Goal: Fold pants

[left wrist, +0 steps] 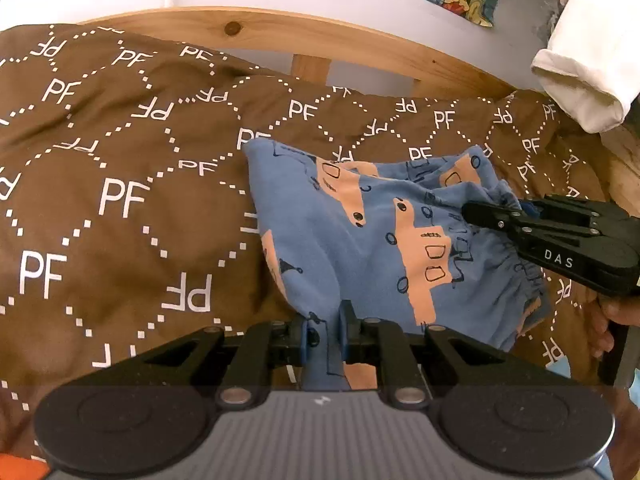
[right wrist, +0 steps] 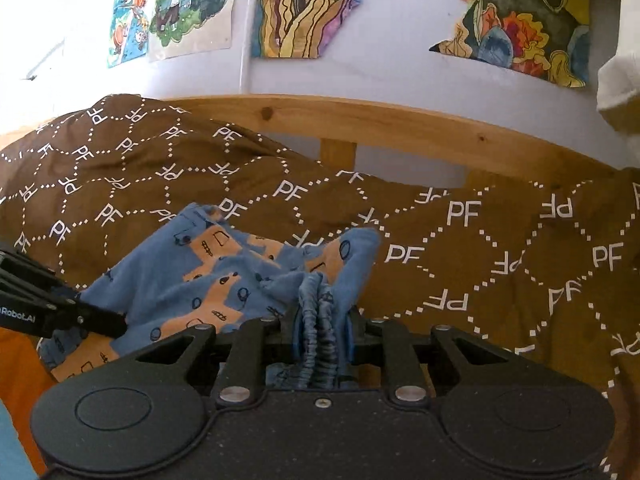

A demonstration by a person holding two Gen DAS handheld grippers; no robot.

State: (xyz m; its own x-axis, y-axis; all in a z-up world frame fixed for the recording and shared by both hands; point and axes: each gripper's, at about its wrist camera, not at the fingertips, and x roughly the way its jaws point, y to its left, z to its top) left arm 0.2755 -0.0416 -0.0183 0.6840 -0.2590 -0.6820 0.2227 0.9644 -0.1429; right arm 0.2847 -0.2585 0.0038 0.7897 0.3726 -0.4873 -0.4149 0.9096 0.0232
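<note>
Fingers of the left gripper [left wrist: 325,334] pinch a fold of the blue pants [left wrist: 372,240] at their near edge. The right gripper [right wrist: 322,330] clamps the bunched elastic waistband [right wrist: 318,320]. The pants, printed with orange vehicles, lie crumpled on a brown quilt [left wrist: 120,200] marked with white letters. Behind it runs a wooden bed frame [right wrist: 400,128], then a wall with coloured drawings [right wrist: 304,4].
</note>
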